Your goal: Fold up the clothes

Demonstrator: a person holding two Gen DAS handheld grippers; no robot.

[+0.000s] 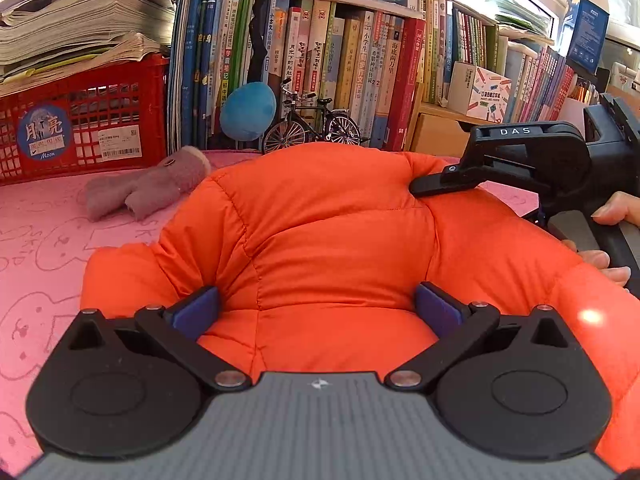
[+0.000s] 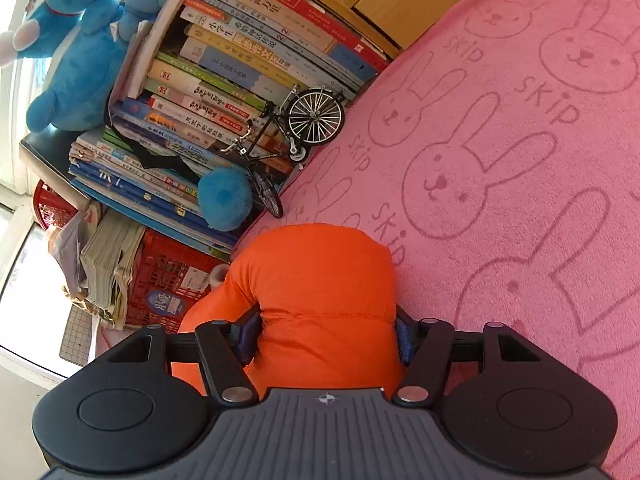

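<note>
Your left gripper [image 1: 316, 308] and right gripper [image 2: 325, 334] each pinch puffy folds of the orange jacket [image 1: 328, 232], which lies bunched on the pink blanket [image 1: 48, 240]. By the look of it, folding is midway, nothing yet flat or squared.

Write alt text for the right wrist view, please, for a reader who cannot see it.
The right gripper has its fingers on both sides of a puffy orange jacket lying on a pink rabbit-print cover. Behind stand books, a model bicycle and a red crate.
</note>
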